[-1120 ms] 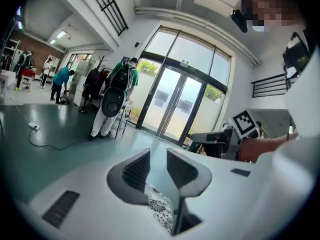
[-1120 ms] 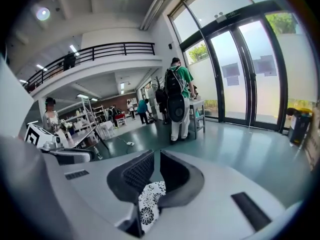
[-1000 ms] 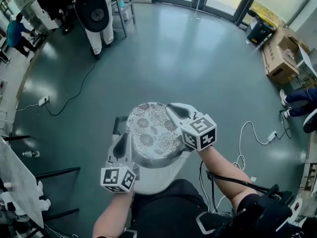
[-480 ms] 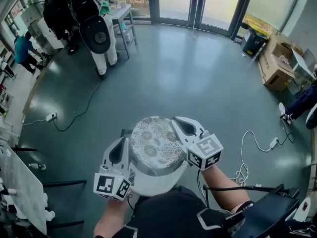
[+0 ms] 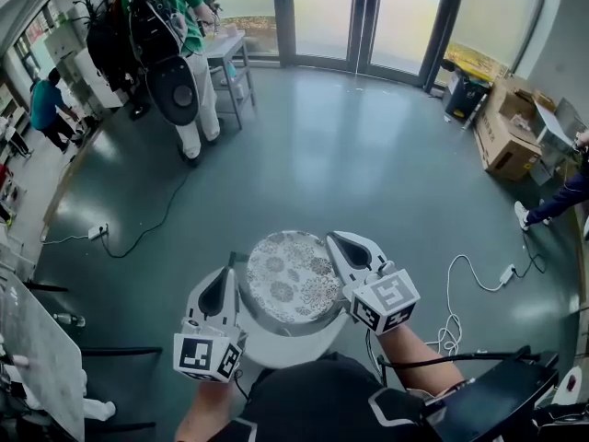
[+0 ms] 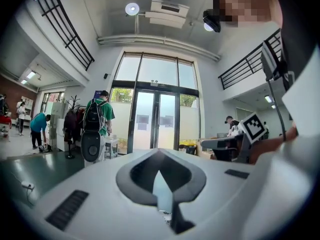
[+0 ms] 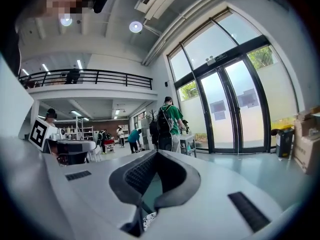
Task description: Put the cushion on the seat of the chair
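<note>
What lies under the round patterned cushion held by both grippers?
A white curved surface shows below the near edge of the cushion; it is probably the chair seat. The cushion covers the rest, so any gap between them cannot be judged.

Bright daylit hall, seen through wide-angle lenses.
Daylight pours through the glass doors [image 5: 322, 17] and lies as a pale sheen on the green floor [image 5: 350, 155]; a round ceiling lamp [image 6: 132, 8] flares. Shadows are soft. Both gripper views bend and darken at their rims, and the left gripper [image 6: 161, 184], close to the lens, looks soft.
</note>
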{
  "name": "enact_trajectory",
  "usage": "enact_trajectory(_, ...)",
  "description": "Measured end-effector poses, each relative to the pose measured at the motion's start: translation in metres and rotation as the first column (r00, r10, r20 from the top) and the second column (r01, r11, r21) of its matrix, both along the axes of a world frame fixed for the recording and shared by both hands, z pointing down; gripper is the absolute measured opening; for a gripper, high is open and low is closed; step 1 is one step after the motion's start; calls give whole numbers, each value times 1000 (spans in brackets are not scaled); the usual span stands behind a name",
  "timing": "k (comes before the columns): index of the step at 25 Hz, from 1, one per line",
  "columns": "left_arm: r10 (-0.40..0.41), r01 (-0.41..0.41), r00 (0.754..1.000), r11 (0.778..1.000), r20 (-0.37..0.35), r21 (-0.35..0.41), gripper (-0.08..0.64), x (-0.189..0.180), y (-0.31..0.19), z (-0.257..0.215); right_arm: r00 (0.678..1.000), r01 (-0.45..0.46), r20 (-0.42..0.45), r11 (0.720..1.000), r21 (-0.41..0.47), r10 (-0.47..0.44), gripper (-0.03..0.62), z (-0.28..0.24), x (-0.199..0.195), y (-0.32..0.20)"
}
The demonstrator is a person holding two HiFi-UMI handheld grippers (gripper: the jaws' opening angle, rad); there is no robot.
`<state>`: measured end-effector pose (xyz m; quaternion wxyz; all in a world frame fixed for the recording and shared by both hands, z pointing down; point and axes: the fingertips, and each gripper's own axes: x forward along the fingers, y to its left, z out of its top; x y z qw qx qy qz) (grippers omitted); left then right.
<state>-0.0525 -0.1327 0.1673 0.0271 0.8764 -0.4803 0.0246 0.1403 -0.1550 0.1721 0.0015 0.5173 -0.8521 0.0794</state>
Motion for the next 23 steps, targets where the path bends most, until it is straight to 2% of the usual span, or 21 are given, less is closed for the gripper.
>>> enact_trajectory(7, -31, 31, 999, 999, -8, 8, 9, -5, 5, -9, 1000, -19, -12, 999, 39, 19, 9, -15, 3, 2)
enact_trajectory(13, -61, 64, 997, 997, -57, 43, 9, -14, 10, -16, 999, -34, 2, 997, 67, 34, 9, -19, 5, 7)
enact_trajectory(23, -50, 52, 997, 998, -59, 23, 9, -7, 2, -17, 999, -47, 11, 997, 62, 47, 9, -21, 13, 0)
